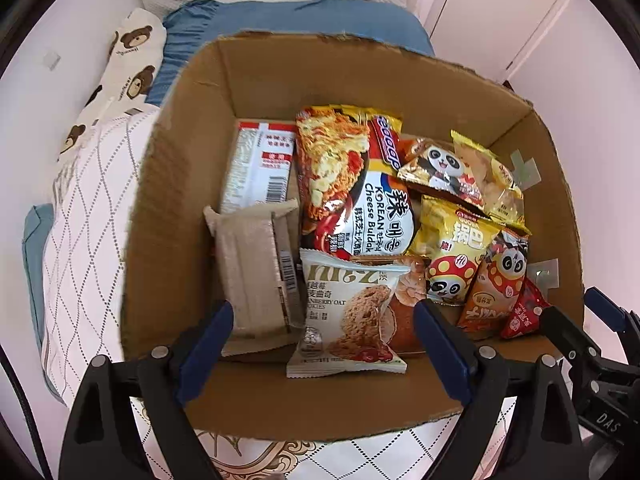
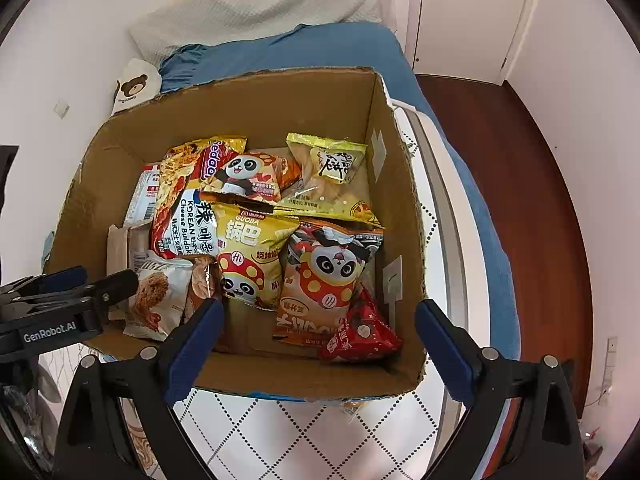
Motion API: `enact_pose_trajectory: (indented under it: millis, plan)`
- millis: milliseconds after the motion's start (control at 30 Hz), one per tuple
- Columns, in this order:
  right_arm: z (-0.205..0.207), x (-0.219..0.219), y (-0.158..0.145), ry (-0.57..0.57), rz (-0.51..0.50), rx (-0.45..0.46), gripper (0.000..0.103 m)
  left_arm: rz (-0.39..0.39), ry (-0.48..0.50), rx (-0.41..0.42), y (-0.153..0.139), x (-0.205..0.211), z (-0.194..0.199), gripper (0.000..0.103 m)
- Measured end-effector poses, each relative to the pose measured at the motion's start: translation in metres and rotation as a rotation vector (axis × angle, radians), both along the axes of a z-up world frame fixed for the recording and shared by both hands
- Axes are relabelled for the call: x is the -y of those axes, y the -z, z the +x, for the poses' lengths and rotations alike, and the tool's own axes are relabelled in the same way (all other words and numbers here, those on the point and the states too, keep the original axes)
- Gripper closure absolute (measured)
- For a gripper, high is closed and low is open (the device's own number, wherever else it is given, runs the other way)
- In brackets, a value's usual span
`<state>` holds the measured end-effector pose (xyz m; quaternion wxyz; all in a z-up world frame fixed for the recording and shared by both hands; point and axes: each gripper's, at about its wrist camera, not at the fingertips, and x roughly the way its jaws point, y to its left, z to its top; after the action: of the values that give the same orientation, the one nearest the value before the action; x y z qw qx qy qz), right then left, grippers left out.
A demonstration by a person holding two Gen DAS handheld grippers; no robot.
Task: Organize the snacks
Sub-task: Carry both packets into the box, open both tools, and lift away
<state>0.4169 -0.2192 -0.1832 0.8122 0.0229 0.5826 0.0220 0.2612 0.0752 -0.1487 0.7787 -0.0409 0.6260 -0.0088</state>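
White walls and a blue bedspread (image 2: 320, 56) frame the cardboard box (image 1: 256, 76) on my quilted bed cover. My left gripper (image 1: 324, 344) gapes empty over the oat cookie packet (image 1: 348, 316) at six o'clock; my right gripper (image 2: 320, 344) gapes empty too, the red packet (image 2: 356, 332) just beyond it. Only the left view shows the beige box (image 1: 252, 268) at nine o'clock plainly; only the right shows the wooden floor (image 2: 520, 200) at three.

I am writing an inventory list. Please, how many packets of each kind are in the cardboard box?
Instant noodle packet: 1
Panda-print snack bags: 3
Oat cookie packet: 1
Clear yellow-topped bag: 1
Small red packet: 1
Brown bag under the cookie: 1
Flat wrapped packs, left side: 2
Total: 10
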Motion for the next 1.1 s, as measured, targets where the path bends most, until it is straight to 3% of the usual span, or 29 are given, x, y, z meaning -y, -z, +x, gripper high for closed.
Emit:
enact_pose_trajectory:
  millis: [467, 1100]
  plan:
    - [-0.03, -0.007, -0.045, -0.01, -0.024, 0.116, 0.004, 0.053, -0.015, 0.228, -0.059, -0.004, -0.049, 0.011]
    - [-0.111, -0.016, -0.12, -0.035, -0.007, 0.295, 0.004, 0.026, 0.015, 0.449, -0.133, 0.007, -0.131, 0.011]
